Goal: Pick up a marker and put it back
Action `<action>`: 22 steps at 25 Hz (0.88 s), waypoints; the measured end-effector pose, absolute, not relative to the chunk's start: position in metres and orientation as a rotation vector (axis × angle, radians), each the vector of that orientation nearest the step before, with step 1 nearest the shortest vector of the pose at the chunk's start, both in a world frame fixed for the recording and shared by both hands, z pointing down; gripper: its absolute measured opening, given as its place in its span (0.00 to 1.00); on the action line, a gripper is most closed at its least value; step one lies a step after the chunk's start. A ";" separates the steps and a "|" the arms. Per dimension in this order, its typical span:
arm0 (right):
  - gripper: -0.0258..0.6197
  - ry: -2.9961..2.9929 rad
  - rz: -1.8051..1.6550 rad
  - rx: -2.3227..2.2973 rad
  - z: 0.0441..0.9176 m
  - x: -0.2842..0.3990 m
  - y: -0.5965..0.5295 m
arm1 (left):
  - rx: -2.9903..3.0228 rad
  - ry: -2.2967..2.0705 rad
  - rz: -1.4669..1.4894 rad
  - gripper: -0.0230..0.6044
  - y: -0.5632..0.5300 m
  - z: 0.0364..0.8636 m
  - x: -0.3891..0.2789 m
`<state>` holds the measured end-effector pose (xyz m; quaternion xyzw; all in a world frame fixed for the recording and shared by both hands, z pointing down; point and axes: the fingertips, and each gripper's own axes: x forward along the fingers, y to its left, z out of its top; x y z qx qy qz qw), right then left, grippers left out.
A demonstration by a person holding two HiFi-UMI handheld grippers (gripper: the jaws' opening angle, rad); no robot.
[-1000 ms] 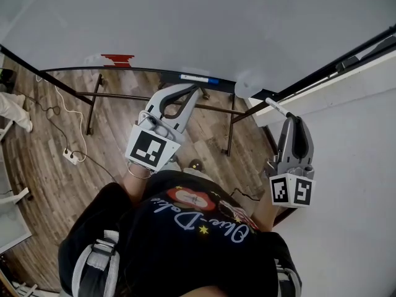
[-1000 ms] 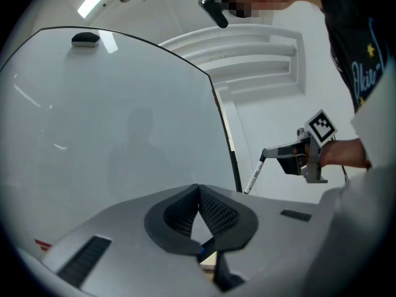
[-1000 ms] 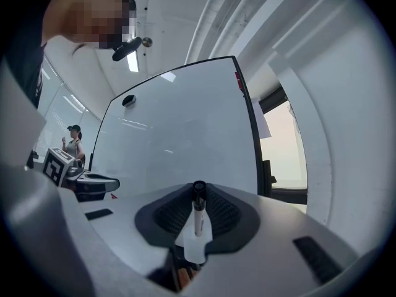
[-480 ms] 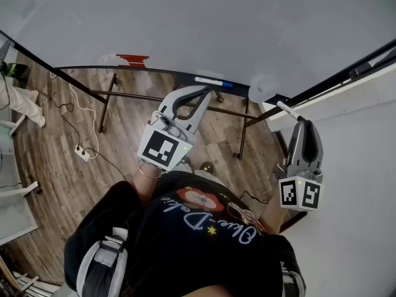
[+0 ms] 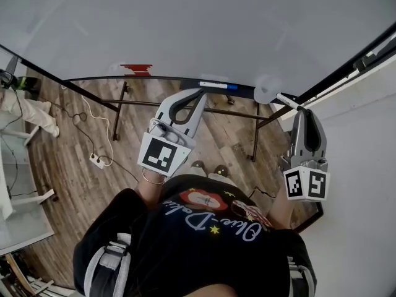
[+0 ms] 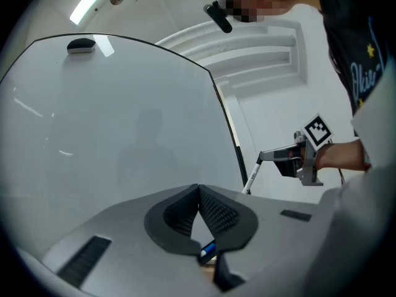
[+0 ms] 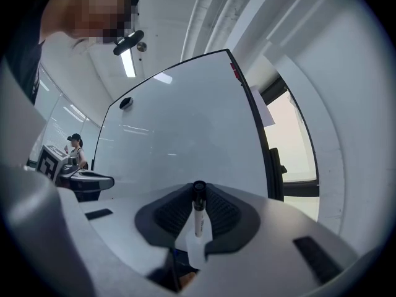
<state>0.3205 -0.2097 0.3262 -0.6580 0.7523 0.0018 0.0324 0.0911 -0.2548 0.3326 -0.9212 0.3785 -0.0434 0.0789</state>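
Marker (image 7: 197, 212) clamped in my right gripper (image 5: 299, 110), left gripper (image 5: 199, 93) pinched empty; return step, I reckon: tray (image 5: 167, 79) upper centre next.

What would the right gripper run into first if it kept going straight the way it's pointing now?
The whiteboard, near its right edge. The marker clamped in the right gripper sticks out past the jaws, so its black end would likely touch first; the gap is hard to judge.

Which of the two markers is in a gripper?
The black-capped marker, clamped between the right gripper's jaws; the blue-capped marker lies on the whiteboard's tray.
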 end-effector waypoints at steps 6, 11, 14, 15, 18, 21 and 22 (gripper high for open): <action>0.14 2.344 -0.006 -1.988 0.335 0.319 -0.224 | -2.747 1.168 -0.146 0.04 -0.254 0.333 0.089; 0.14 2.374 -0.048 -1.978 0.348 0.317 -0.237 | -2.726 1.191 -0.200 0.04 -0.252 0.335 0.084; 0.14 2.391 -0.068 -1.975 0.356 0.317 -0.245 | -2.714 1.210 -0.200 0.04 -0.252 0.334 0.082; 0.14 2.396 -0.078 -1.975 0.359 0.317 -0.247 | -2.711 1.216 -0.202 0.04 -0.252 0.335 0.081; 0.14 2.410 -0.094 -1.971 0.367 0.318 -0.254 | -2.702 1.240 -0.208 0.04 -0.253 0.336 0.078; 0.14 2.424 -0.113 -1.969 0.376 0.316 -0.260 | -2.698 1.267 -0.209 0.04 -0.254 0.336 0.074; 0.14 2.429 -0.120 -1.968 0.379 0.315 -0.262 | -2.695 1.272 -0.213 0.04 -0.255 0.335 0.073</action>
